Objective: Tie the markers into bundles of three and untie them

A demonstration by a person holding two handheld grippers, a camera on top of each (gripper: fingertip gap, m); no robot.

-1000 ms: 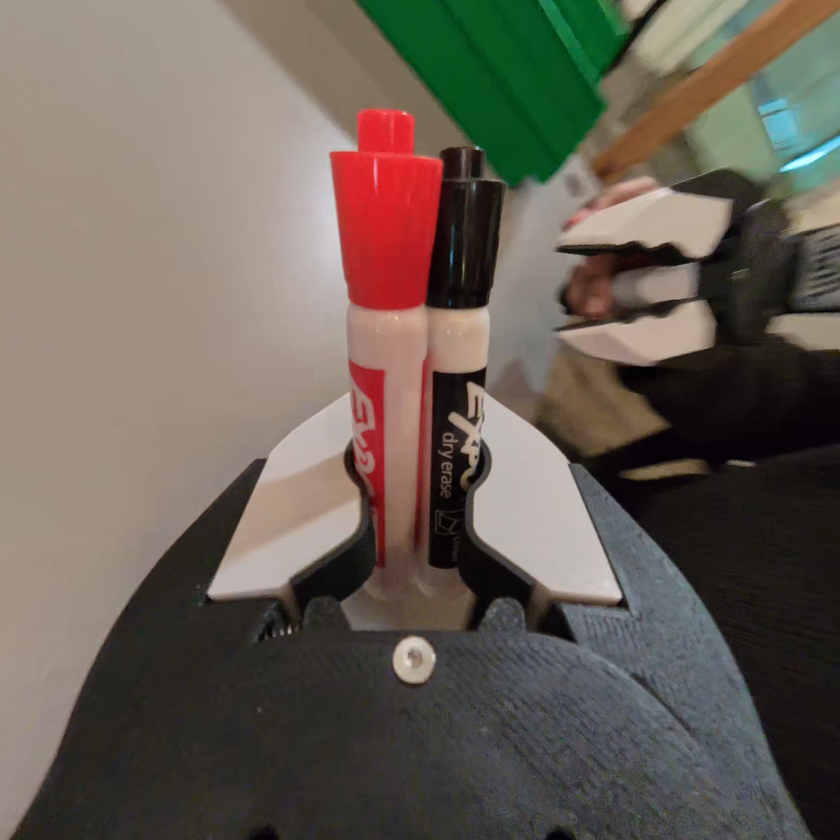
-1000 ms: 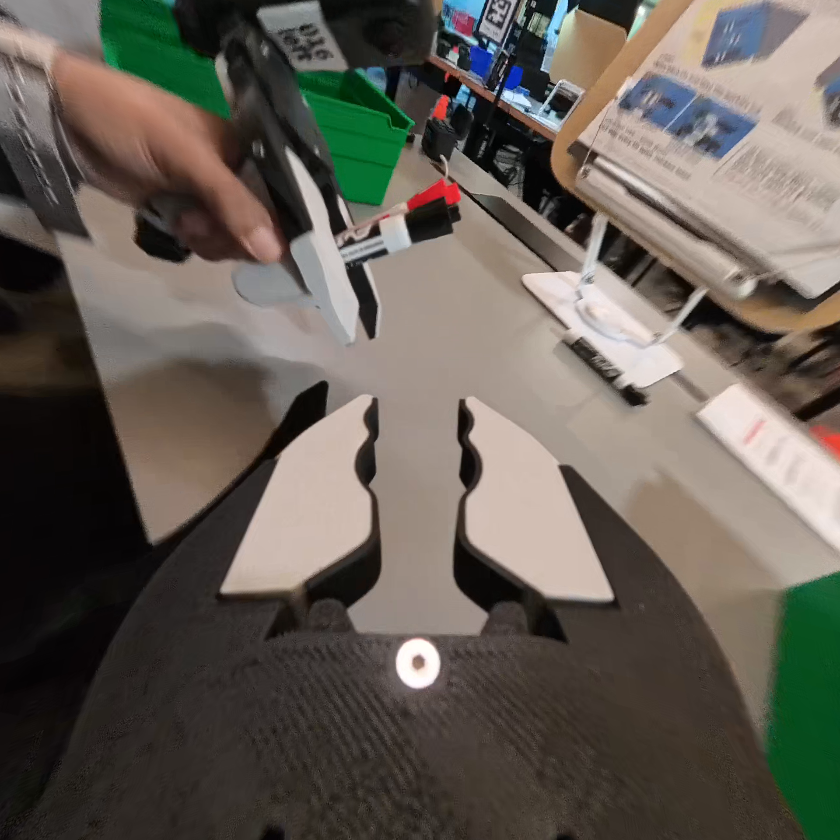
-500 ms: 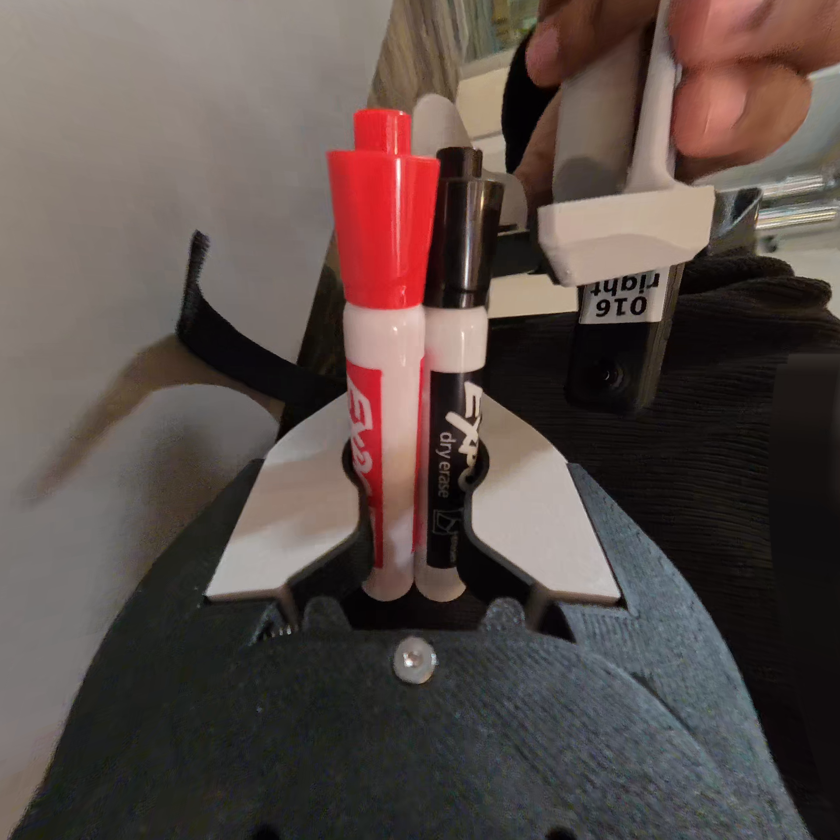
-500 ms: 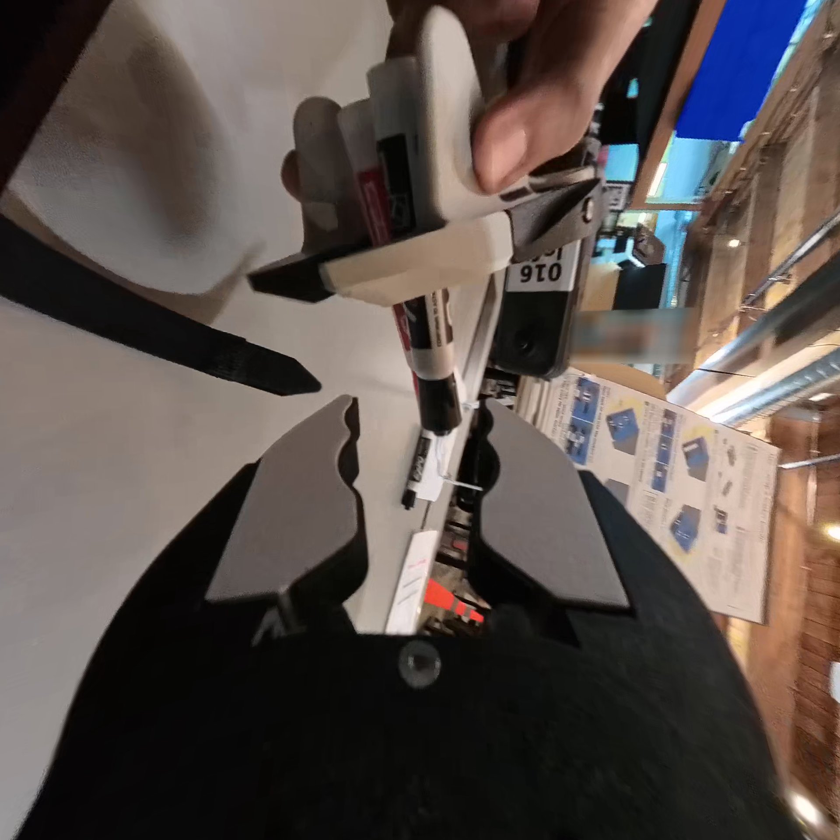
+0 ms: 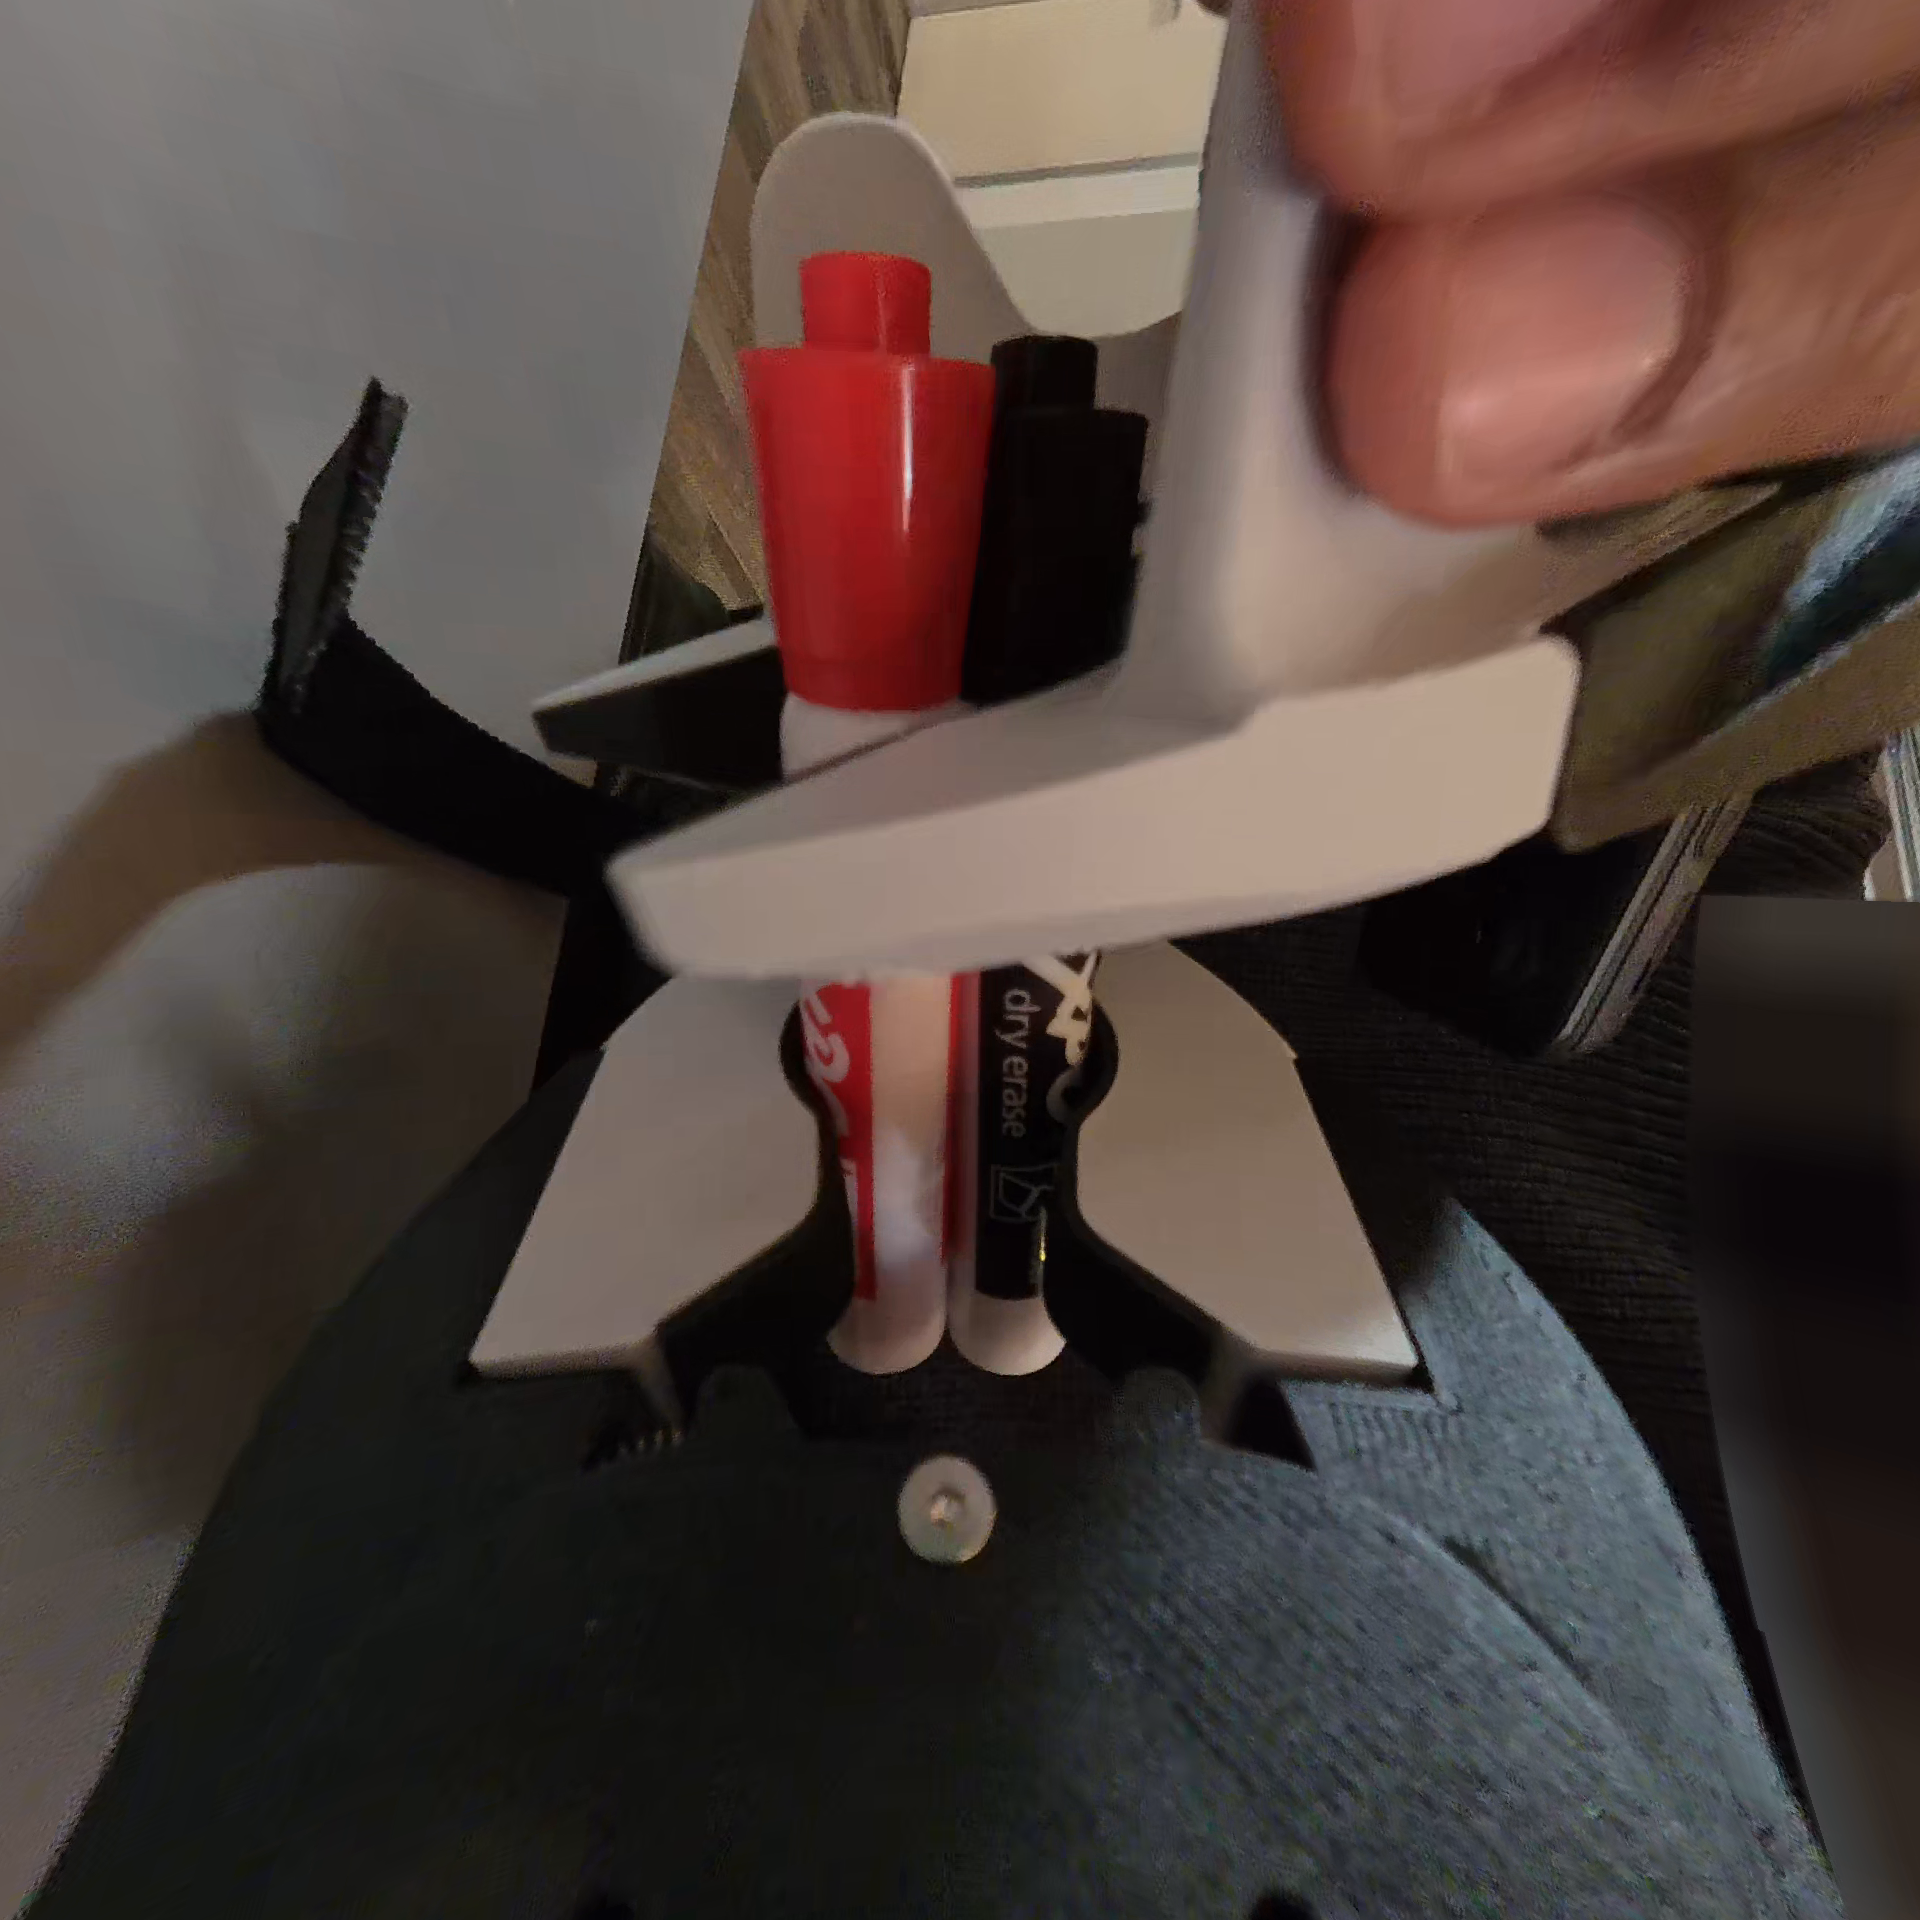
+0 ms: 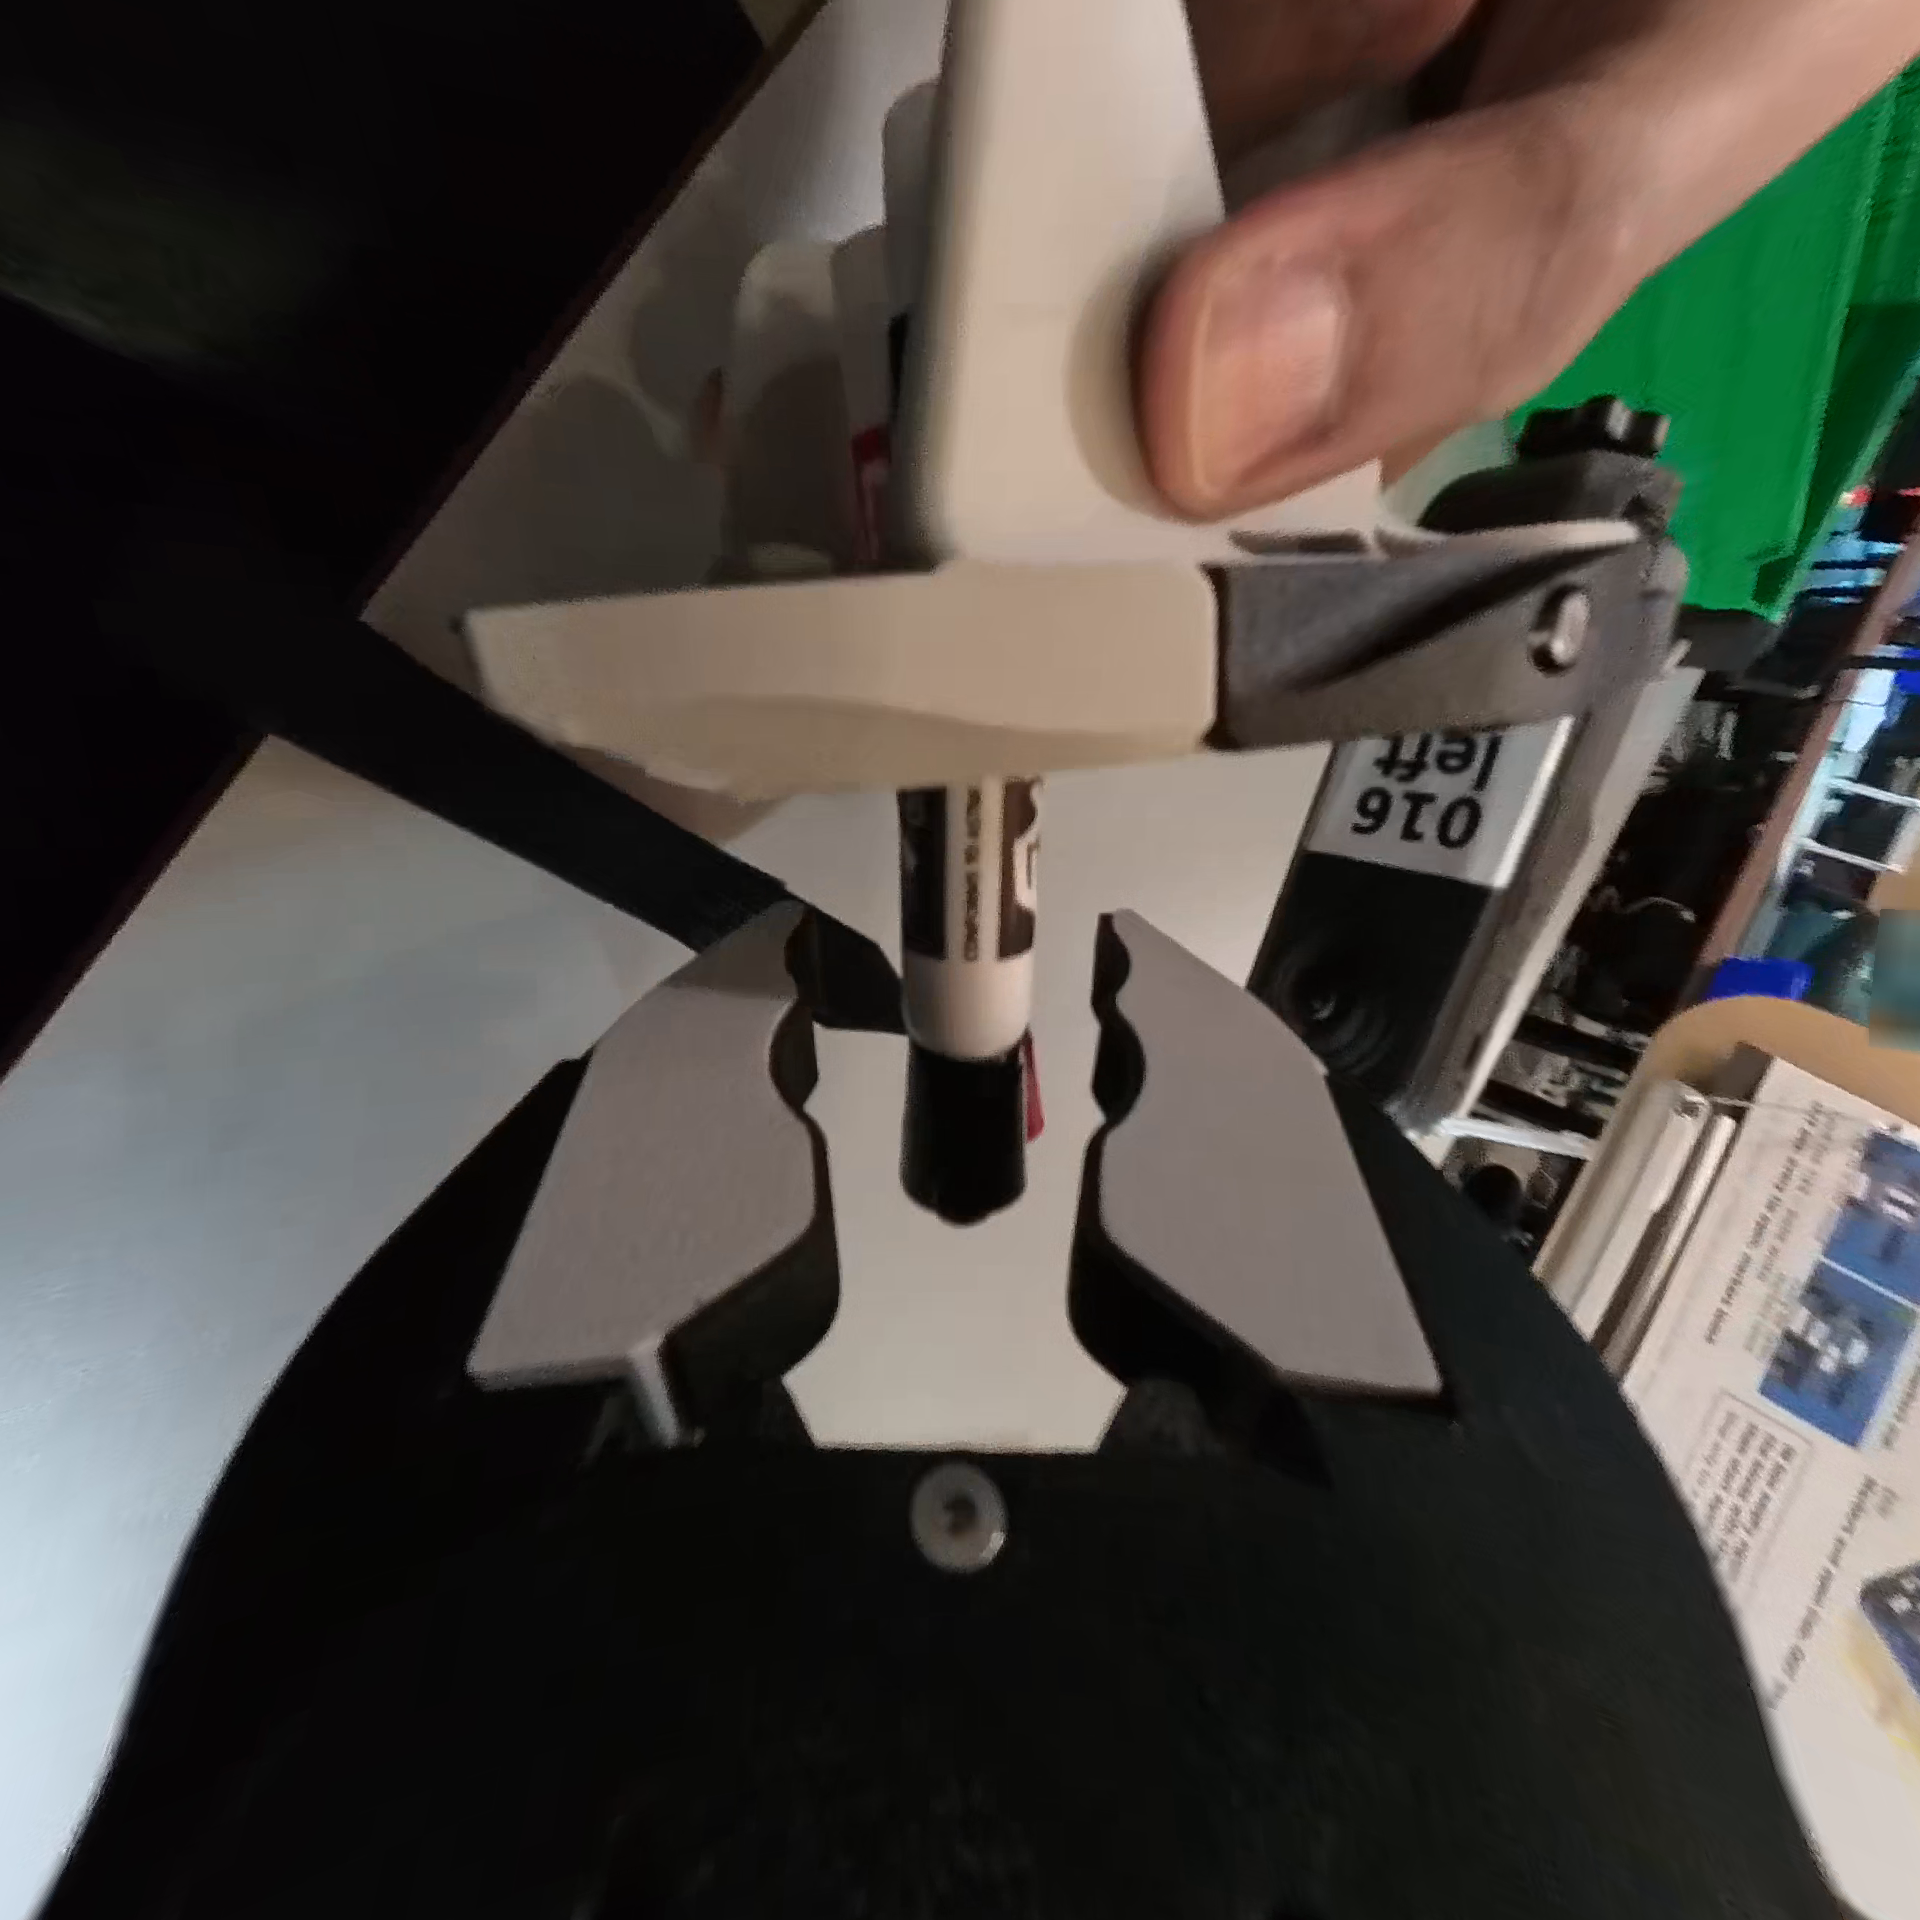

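My left gripper (image 5: 945, 1018) is shut on a red marker (image 5: 868, 520) and a black marker (image 5: 1049, 540), held side by side with their caps pointing away. My right gripper (image 6: 951, 925) is open, and its jaws stand on either side of the markers' cap ends without closing on them. In the right wrist view the black marker (image 6: 966, 935) points at the camera, with a sliver of the red one (image 6: 1031, 1091) behind it. A white finger (image 6: 831, 665) of the left gripper crosses above. A black strap (image 5: 343, 644) hangs to the left of the markers and also shows in the right wrist view (image 6: 520, 790).
A hand (image 5: 1610, 260) grips the right gripper's handle and another hand (image 6: 1351, 312) grips the left one. The white table (image 6: 260, 1039) lies beneath. A green bin (image 6: 1766, 312) and a printed board (image 6: 1766, 1299) stand to the right. Dark clothing (image 5: 1558, 1143) is close behind.
My right gripper has moved in from the side and now straddles the markers near their caps, still open. My left gripper has turned and keeps hold of both markers.
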